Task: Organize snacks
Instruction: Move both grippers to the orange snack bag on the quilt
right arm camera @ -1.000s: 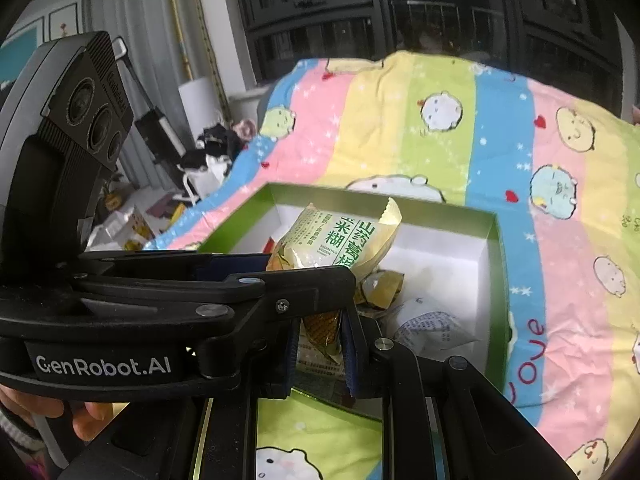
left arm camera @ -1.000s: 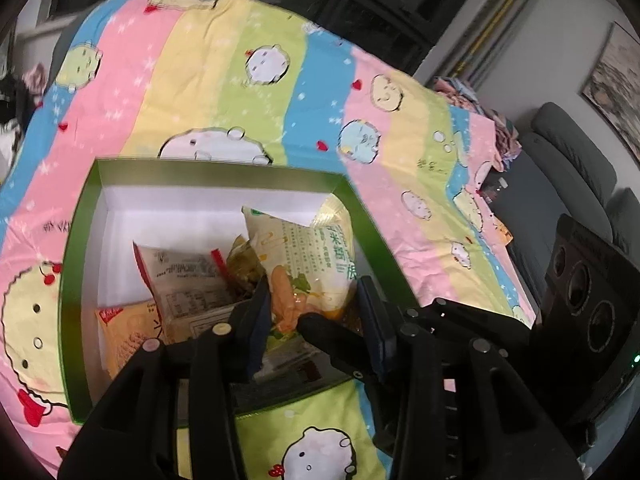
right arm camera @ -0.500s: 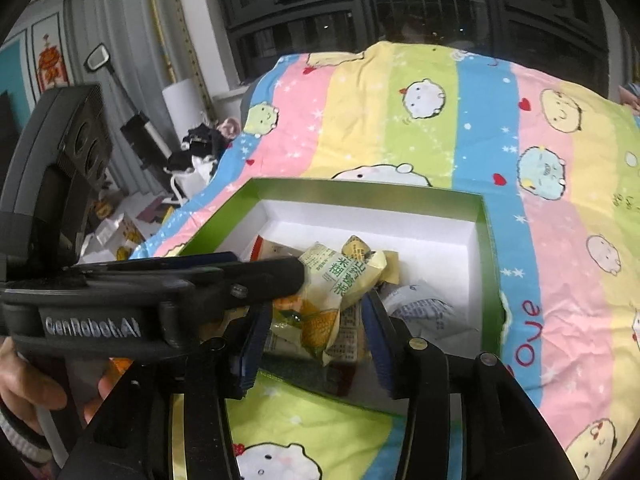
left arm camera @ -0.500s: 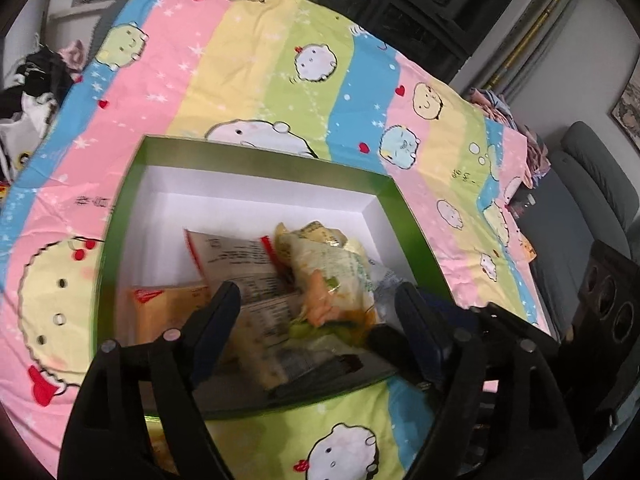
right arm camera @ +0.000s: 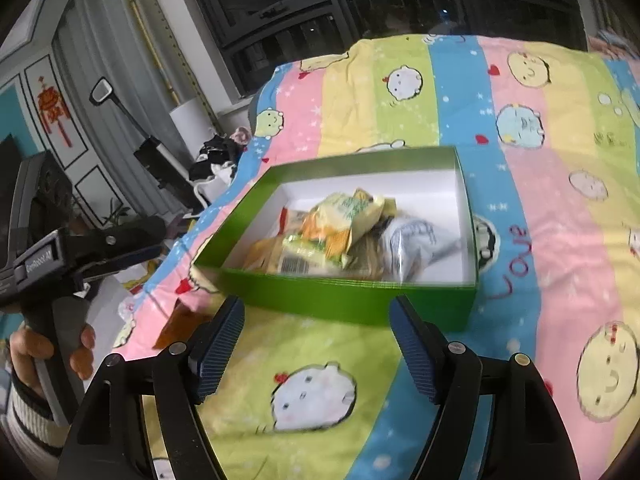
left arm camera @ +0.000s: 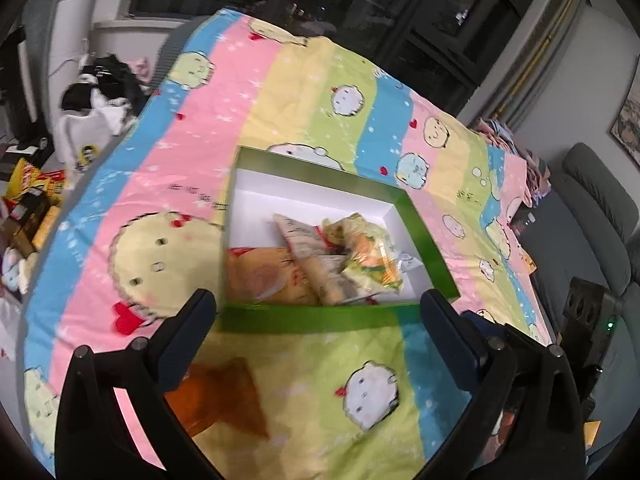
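Snack packets (right arm camera: 336, 236) are piled in green box (right arm camera: 352, 300) on bed; both grippers' (left arm camera: 318, 312) (right arm camera: 316, 320) jaws, just opened wide, are seen empty.

Dim indoor light, dark windows, motion blur, strong fisheye bending at edges.

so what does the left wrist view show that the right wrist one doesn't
Only the left wrist view shows the grey sofa and the framed picture on the wall. Only the right wrist view shows the hand holding the left gripper, a red hanging ornament and the clear wrapped packet. Both show the green box of snack packets on the striped cartoon blanket, an orange packet outside it, and wide-open, empty jaws; the right gripper too.
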A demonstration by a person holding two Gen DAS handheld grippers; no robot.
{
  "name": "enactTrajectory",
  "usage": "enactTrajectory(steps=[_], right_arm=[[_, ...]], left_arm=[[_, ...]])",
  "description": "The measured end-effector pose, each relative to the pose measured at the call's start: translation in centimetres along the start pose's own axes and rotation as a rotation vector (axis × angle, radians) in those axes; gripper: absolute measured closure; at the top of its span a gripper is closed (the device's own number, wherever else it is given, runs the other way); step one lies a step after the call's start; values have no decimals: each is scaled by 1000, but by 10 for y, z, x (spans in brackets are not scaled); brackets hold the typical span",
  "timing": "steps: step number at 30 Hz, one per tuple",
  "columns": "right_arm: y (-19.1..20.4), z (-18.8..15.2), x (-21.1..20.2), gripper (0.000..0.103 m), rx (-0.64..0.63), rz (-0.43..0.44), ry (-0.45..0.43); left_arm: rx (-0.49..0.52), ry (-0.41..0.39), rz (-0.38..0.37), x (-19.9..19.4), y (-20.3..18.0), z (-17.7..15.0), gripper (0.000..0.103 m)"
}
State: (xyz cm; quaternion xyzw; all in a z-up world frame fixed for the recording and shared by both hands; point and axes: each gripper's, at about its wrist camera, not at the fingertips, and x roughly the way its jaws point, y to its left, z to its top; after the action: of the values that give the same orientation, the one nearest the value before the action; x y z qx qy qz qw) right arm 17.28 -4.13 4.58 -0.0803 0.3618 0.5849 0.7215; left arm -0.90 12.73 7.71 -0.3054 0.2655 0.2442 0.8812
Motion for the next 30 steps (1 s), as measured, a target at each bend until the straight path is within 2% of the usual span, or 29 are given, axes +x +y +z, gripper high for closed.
enactTrajectory(steps=[4,10,19,27,29,30], right_arm=[[5,-13,-7,27,6,5,17],[20,-29,-5,27,-13,34,58],[58,-50,31,27,-76,104,167],[93,-58,72,27,-149,171,224],[101,-57,82,27,-167,176,232],[104,-57,88,27,-180,181,237]], left_arm=[[-34,-28,44,-26,23,-17,1],[-124,0,62,-38,52,-46,1],[-202,47,51,-27,74,-71,1],[-219,81,16,-5,81,-72,2],[-214,88,8,1,81,-72,6],[-212,91,3,4,82,-72,11]])
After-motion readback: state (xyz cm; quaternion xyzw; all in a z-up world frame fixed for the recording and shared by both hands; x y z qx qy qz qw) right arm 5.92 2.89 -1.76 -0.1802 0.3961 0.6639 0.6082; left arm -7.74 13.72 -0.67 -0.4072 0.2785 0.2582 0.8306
